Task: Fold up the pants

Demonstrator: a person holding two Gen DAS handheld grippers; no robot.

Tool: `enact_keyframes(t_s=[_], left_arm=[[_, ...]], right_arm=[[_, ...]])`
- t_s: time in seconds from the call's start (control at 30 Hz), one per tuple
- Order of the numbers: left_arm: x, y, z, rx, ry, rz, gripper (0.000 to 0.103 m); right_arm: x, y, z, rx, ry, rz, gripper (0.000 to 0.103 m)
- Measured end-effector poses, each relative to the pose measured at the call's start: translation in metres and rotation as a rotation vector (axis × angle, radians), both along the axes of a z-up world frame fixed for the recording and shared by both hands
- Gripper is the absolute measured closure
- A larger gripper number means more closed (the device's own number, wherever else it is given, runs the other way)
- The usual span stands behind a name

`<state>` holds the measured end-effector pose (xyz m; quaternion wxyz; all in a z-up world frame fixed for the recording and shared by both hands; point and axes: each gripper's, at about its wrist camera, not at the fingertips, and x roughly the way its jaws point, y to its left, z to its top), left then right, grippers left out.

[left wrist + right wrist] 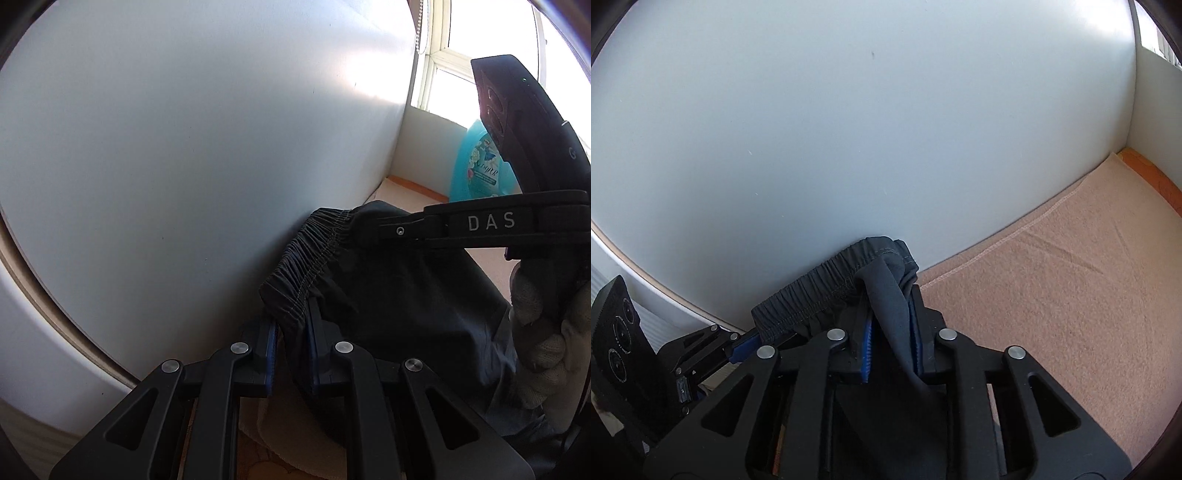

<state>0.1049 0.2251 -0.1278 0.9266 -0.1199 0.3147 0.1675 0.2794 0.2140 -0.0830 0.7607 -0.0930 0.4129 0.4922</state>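
The dark grey pants [399, 295] hang by their gathered elastic waistband [314, 258], lifted off the surface. My left gripper [291, 332] is shut on one end of the waistband. My right gripper [892, 314] is shut on the other end of the waistband [827, 284], with cloth [890, 350] running down between its blue pads. In the left wrist view the right gripper [373, 227] reaches in from the right, held by a gloved hand [543, 332]. In the right wrist view the left gripper [746, 343] shows at lower left. The legs hang out of sight.
A white wall [184, 147] stands close behind the pants. A peach blanket [1071, 295] covers the surface at right, with an orange edge [1152, 173] beyond. A blue bottle [480, 162] stands under a window [454, 85] at the far right.
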Motion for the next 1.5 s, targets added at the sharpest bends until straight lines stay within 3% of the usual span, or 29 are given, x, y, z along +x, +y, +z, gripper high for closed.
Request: enact_keyframes(t_s=[0.03, 0.1, 0.2, 0.27, 0.4, 0.47, 0.67, 1.03, 1.33, 1.5], left_arm=[[0.000, 0.001, 0.000, -0.008, 0.001, 0.001, 0.087], [-0.004, 0.002, 0.002, -0.015, -0.007, 0.001, 0.087], [-0.010, 0.000, 0.008, -0.009, -0.008, -0.010, 0.079], [-0.014, -0.001, 0.012, -0.008, -0.015, -0.014, 0.064], [-0.025, -0.008, 0.023, -0.003, -0.037, -0.031, 0.062], [-0.035, -0.010, 0.030, -0.014, -0.056, -0.036, 0.055], [-0.044, -0.029, 0.057, -0.006, -0.113, -0.082, 0.054], [-0.033, -0.116, 0.072, -0.118, -0.120, -0.411, 0.053], [-0.009, -0.210, 0.062, -0.253, -0.051, -0.688, 0.044], [-0.001, -0.264, 0.054, -0.258, 0.008, -0.830, 0.044]], right_arm=[[0.000, -0.007, 0.005, 0.013, -0.013, -0.014, 0.058], [-0.002, -0.023, 0.017, 0.041, -0.032, -0.036, 0.051], [-0.004, -0.053, 0.037, 0.082, -0.042, -0.078, 0.047], [-0.010, -0.077, 0.049, 0.103, -0.065, -0.107, 0.043], [-0.017, -0.109, 0.079, 0.125, -0.104, -0.171, 0.041], [-0.028, -0.131, 0.089, 0.129, -0.128, -0.199, 0.040], [-0.070, -0.196, 0.109, 0.119, -0.221, -0.289, 0.033], [-0.147, -0.379, 0.117, 0.048, -0.328, -0.584, 0.033], [-0.183, -0.529, 0.094, 0.003, -0.248, -0.926, 0.033], [-0.179, -0.600, 0.080, -0.001, -0.147, -1.097, 0.033]])
